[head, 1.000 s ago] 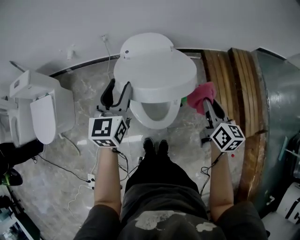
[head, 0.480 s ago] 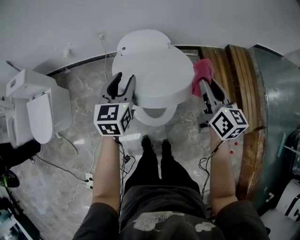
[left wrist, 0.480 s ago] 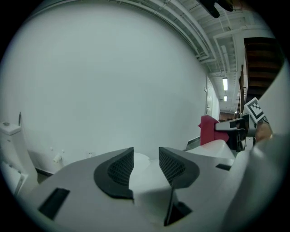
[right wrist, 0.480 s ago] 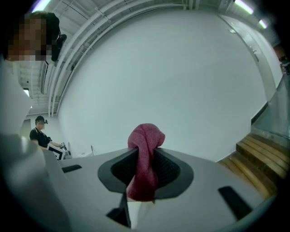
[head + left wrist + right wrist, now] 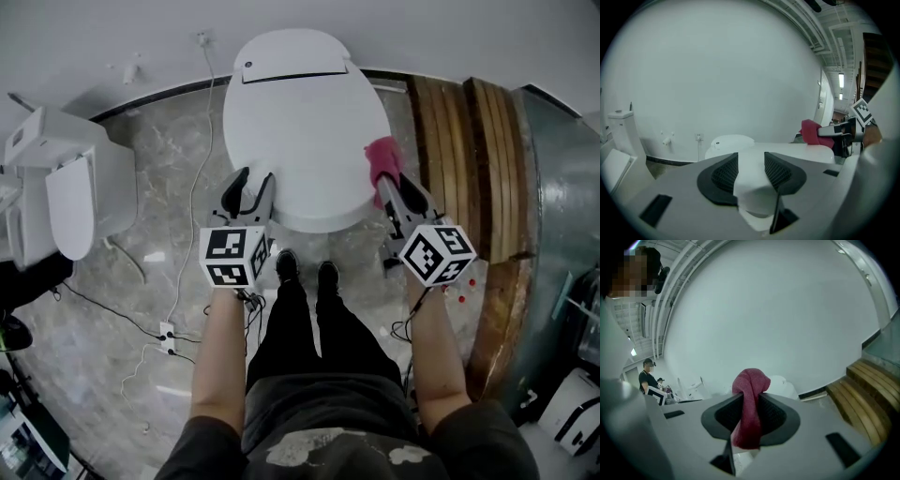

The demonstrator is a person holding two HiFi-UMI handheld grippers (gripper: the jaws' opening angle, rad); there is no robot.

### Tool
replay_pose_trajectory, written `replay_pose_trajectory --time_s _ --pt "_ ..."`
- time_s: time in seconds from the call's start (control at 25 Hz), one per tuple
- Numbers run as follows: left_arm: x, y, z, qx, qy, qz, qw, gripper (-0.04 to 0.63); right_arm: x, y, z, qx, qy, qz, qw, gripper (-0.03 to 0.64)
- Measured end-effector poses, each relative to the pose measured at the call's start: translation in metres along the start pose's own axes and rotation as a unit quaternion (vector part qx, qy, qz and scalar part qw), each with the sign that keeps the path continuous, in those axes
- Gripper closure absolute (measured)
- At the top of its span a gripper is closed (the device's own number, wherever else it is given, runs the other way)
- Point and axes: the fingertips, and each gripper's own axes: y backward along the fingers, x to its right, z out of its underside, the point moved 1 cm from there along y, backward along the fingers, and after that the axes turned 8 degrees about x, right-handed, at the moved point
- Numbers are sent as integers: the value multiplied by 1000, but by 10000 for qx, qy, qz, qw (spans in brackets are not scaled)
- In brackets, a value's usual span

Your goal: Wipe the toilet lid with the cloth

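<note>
Marble floor [image 5: 159,178] surrounds the toilet, and its lid [image 5: 309,112] now lies flat and shut. A second ago it stood raised with the seat showing, and we have brought it down. That, we judge, clears the way for wiping, which has not begun.

Our left tongs [image 5: 251,190] sit at the lid's front-left rim. Their jaws have just been closing and stand about half open. The white rim shows in the gap, but the pads do not seem to press on it.

Our right tongs [image 5: 394,185] are clamped on the cloth [image 5: 382,157], a red fold standing out past the tips and a tail hanging below. The cloth has come down with them to the lid's right rim, where it looks to touch the edge, though we cannot be sure.
</note>
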Motion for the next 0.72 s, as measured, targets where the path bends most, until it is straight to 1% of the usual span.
replay_pose_trajectory --time_s 0.2,0.4,0.72 --pt "3 10 47 -282 95 -157 9994 403 11 2 42 -338 -102 6 9994 531" --pt "5 16 85 -466 210 -311 9982 403 23 3 78 -631 -147 -31 9979 532" --pt "2 18 146 -807 260 -580 9947 403 42 -2 139 -1033 -90 -47 9946 531"
